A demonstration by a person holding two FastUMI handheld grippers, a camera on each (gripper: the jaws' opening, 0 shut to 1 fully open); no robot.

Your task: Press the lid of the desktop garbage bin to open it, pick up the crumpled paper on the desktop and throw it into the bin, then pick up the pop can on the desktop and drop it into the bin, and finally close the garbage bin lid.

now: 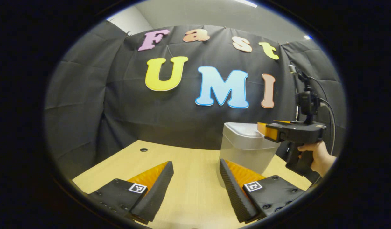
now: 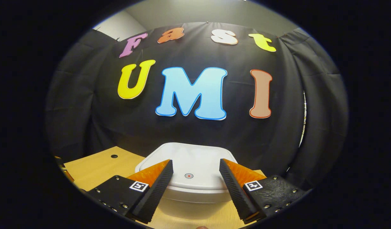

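closed bin lid [image 2: 189, 165], right gripper [image 2: 195, 173] above

In the left gripper view the garbage bin [image 1: 246, 149] stands on the desktop [image 1: 189, 178] before the booth wall, to the right of and beyond the left gripper [image 1: 196, 168], whose fingers stand apart over bare wood. The right gripper [image 1: 265, 131], held in a hand [image 1: 319, 156], hovers above the bin's right side (whether it touches the lid cannot be told). In the right gripper view the bin's lid [image 2: 189, 165] lies shut directly below and ahead of the parted fingers, and a small hole [image 2: 114, 156] sits in the desktop to the left, behind.
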